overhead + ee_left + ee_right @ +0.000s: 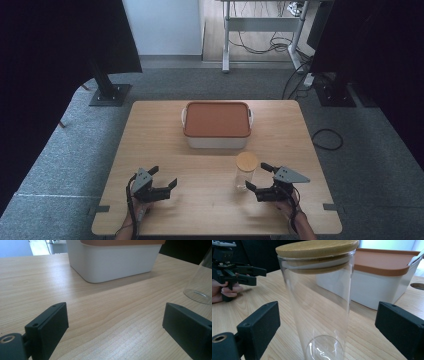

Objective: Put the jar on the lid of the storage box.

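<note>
A tall clear glass jar [246, 172] with a round wooden lid stands upright on the near right of the table. My right gripper [256, 176] is at its right side, and in the right gripper view the jar [319, 302] stands between the two black jaws without touching either pad. That right gripper [327, 327] is open. My left gripper [164, 175] rests low over the near left of the table, open, with bare wood between its jaws [115, 325]. The jar's base [200, 291] shows at the right edge of the left gripper view.
A white box with an orange lid [216, 120] sits at the far middle of the wooden table [150, 130], behind the jar [384, 277] [112, 262]. The left gripper [260, 277], held in a hand, shows at far left in the right gripper view. Stands and cables are on the carpet beyond.
</note>
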`<state>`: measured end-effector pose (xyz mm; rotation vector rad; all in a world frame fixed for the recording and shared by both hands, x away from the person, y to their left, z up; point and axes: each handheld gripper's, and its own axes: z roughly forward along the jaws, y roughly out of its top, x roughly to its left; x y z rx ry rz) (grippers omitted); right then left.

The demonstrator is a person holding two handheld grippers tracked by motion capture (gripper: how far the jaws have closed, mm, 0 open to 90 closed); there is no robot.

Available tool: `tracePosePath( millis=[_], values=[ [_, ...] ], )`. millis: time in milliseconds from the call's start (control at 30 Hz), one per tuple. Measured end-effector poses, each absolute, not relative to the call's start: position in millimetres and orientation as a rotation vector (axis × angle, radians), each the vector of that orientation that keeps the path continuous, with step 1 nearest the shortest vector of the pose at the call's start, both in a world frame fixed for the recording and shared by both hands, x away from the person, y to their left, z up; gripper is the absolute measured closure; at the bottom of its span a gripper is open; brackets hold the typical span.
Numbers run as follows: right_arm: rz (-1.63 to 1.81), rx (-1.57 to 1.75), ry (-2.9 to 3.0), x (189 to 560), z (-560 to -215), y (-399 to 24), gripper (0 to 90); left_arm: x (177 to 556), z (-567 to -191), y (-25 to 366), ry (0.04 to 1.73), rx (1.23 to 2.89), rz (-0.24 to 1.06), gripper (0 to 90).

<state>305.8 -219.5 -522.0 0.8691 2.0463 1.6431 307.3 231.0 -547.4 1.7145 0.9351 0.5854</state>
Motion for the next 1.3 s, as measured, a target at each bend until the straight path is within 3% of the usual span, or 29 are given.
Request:
tracePosePath(
  millis=[1300],
  values=[
    [1.599,0.876,2.037,320,-530,-188,9.9,307,-547,231,0.942,1.712,0.596,6.0]
  ],
)
